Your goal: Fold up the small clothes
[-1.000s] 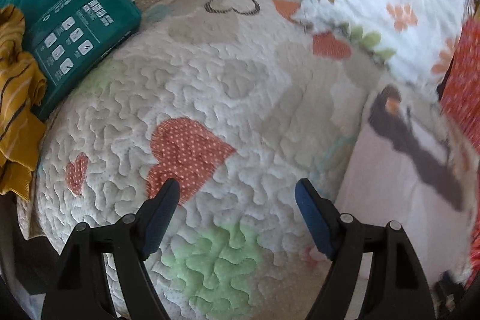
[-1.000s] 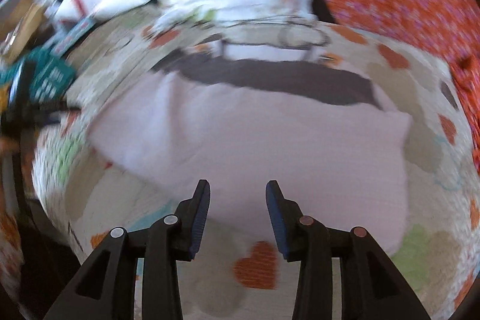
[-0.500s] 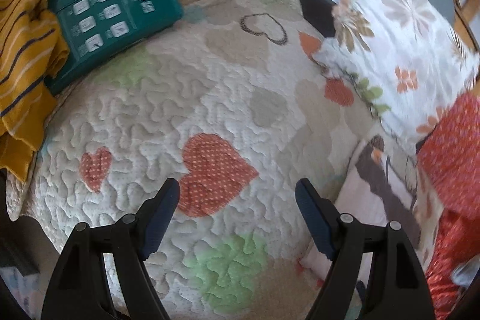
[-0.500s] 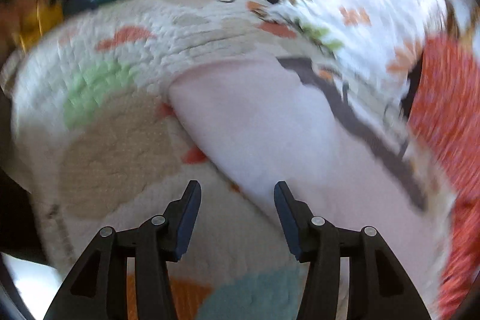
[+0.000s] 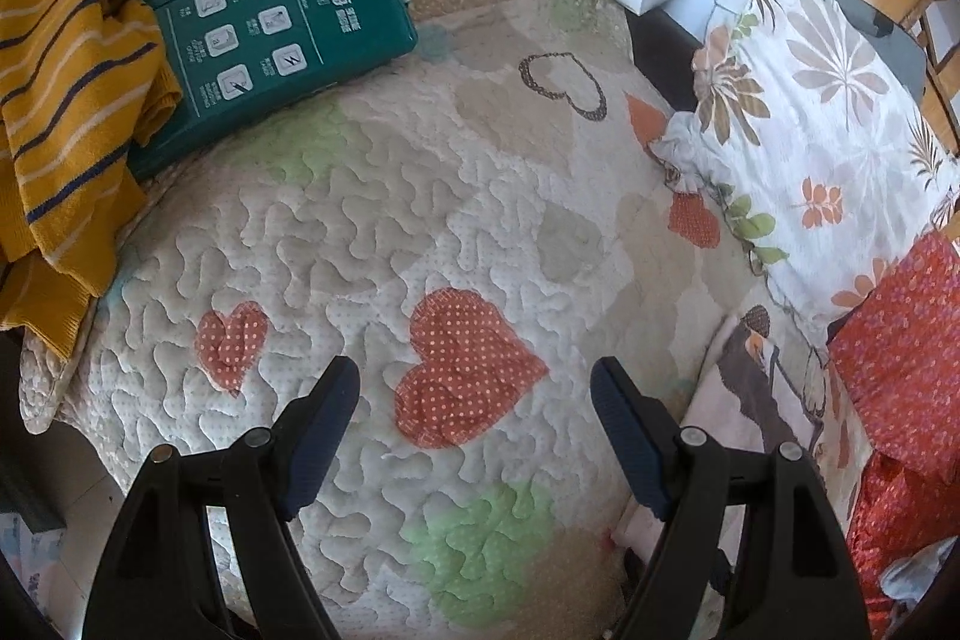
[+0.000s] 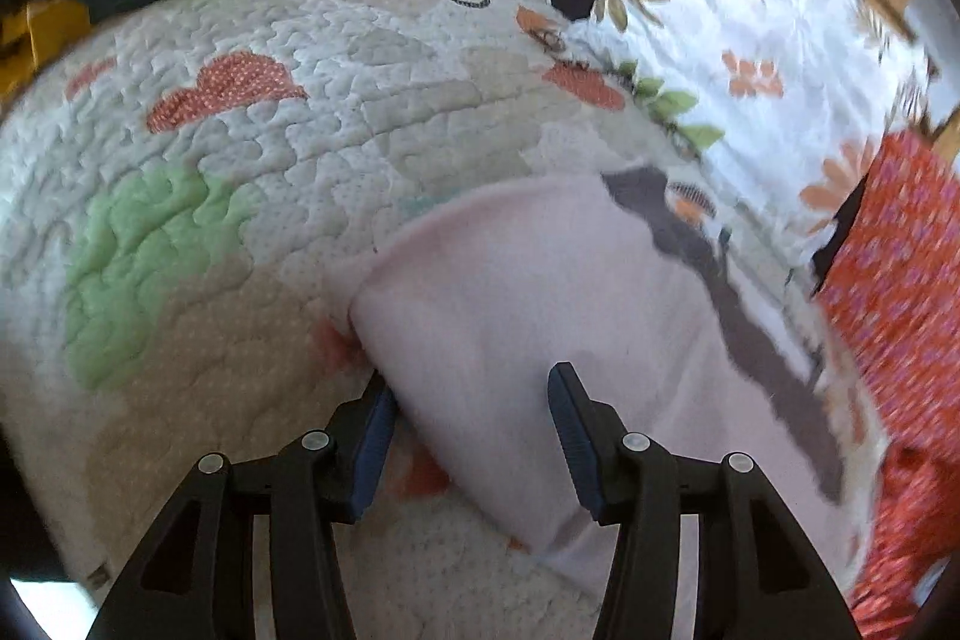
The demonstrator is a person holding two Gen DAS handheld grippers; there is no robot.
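The bed is covered by a cream quilted bedspread (image 5: 384,232) stitched in wavy lines and patched with red dotted hearts, green blotches and beige hearts. At its far left corner lies a dark green plastic-wrapped package with white icons (image 5: 264,10), and a mustard-yellow knit garment with dark and white stripes (image 5: 66,58) is heaped just beside it, draping over the edge. Along the right side rests a white pillow printed with brown and orange leaves (image 5: 822,112). Near it, towards the front, a pale pink folded garment with a dark brown band (image 6: 516,340) lies flat on the bedspread, and red flowered fabric (image 5: 906,352) sits to its right.
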